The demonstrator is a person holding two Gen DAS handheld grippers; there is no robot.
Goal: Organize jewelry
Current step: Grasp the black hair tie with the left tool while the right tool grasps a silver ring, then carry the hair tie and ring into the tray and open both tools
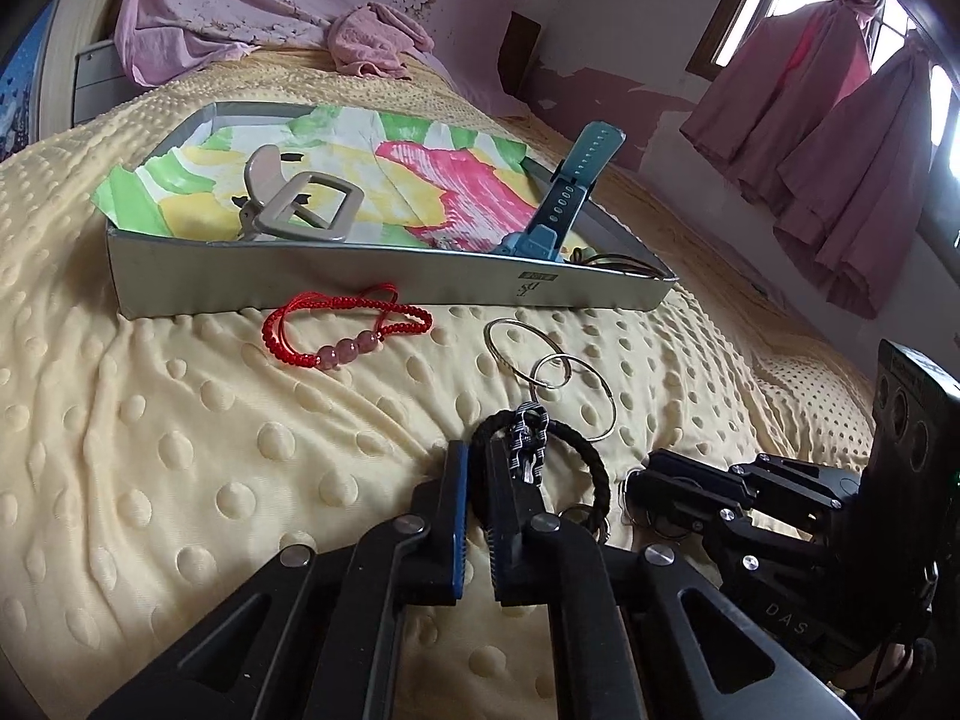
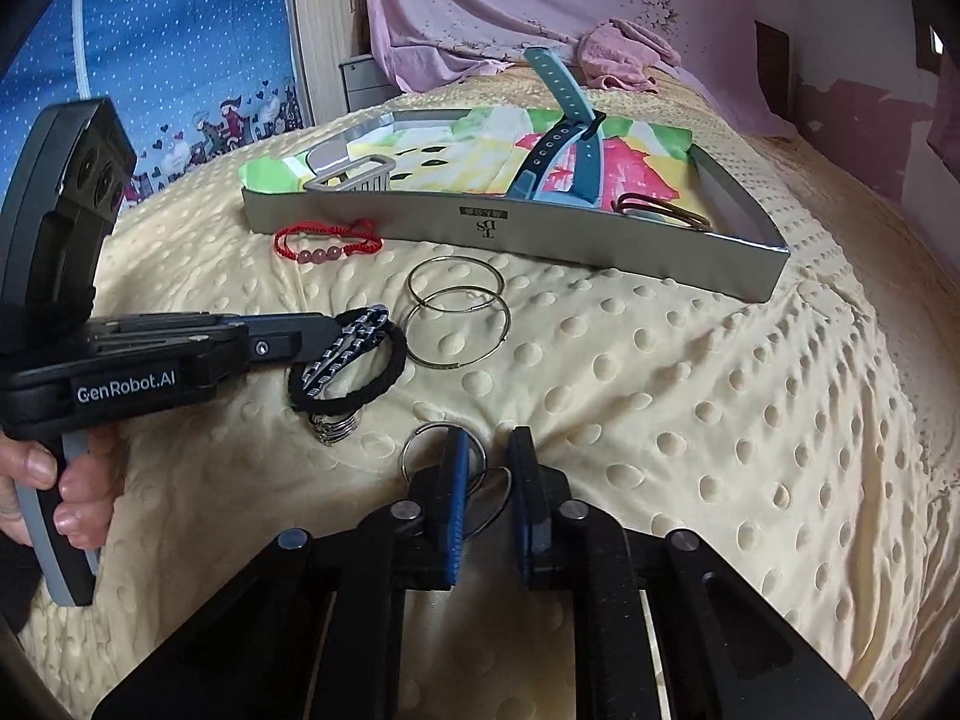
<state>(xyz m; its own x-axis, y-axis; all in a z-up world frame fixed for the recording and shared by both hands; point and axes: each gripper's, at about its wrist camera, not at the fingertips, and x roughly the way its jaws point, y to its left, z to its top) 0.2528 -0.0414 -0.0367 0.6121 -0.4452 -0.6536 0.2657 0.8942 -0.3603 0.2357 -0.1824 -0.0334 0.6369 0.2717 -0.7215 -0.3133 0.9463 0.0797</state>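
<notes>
A black braided bracelet [image 1: 591, 468] with a black-and-white bow lies on the yellow blanket; it also shows in the right wrist view [image 2: 360, 375]. My left gripper [image 1: 478, 468] straddles its near edge, jaws narrowly apart; it also shows from the side [image 2: 327, 327]. My right gripper [image 2: 487, 456] is open over small key rings [image 2: 489, 489] and shows at the right of the left wrist view [image 1: 645, 483]. Two thin hoops [image 2: 459, 306], a red cord bracelet [image 2: 327, 243] and a silver tray [image 2: 600, 240] lie beyond.
The tray [image 1: 384, 285] holds patterned paper, a taupe hair clip [image 1: 300, 204], a teal watch [image 1: 558, 198] and brown rings [image 2: 660, 210]. Another small ring cluster [image 2: 333, 423] lies beside the black bracelet. Pink cloth and a wall stand behind the bed.
</notes>
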